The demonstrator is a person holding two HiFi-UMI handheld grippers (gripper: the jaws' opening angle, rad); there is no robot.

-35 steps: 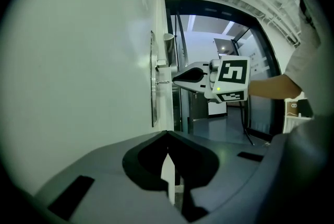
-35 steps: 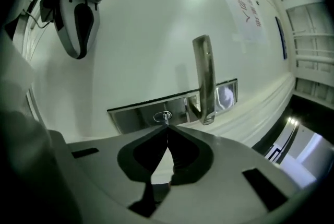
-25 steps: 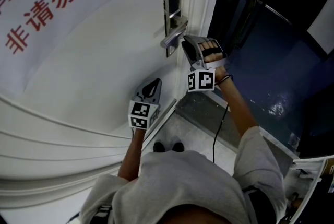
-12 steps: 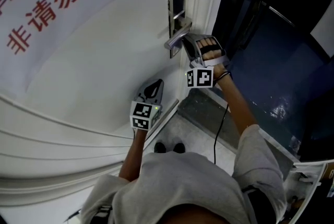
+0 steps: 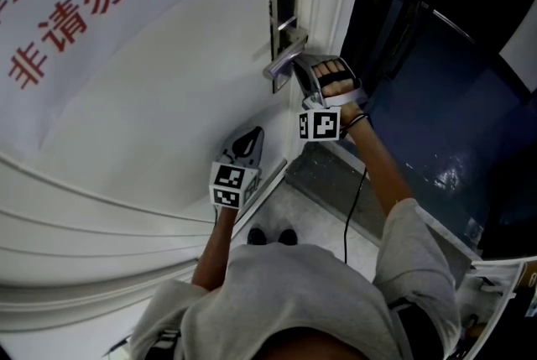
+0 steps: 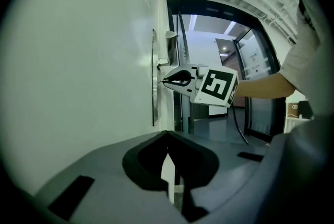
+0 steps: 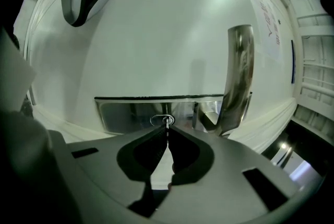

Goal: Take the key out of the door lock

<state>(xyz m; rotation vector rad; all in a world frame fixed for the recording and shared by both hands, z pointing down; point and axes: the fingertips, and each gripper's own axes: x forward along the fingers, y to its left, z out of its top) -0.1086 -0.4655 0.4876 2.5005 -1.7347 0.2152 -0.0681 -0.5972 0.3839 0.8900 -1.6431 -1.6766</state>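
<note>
Gripping the key (image 7: 167, 122) with the right gripper (image 7: 167, 135), jaws closed on it, seated in the keyhole of the steel lock plate (image 7: 125, 113) beside the lever handle (image 7: 239, 71). Holding the left gripper (image 5: 250, 135) lower down near the white door (image 5: 168, 98), jaws together and empty.

The head view looks steeply down from above the person onto the door (image 5: 168, 115), the left gripper (image 5: 250, 134) and the right gripper (image 5: 295, 73). The right gripper view faces the lock plate (image 7: 130, 110) from very near, the key (image 7: 167, 122) at its fingertips (image 7: 156, 134). The left gripper view, farther back, looks along the door beyond its fingers (image 6: 156, 139) toward that same plate.
</note>
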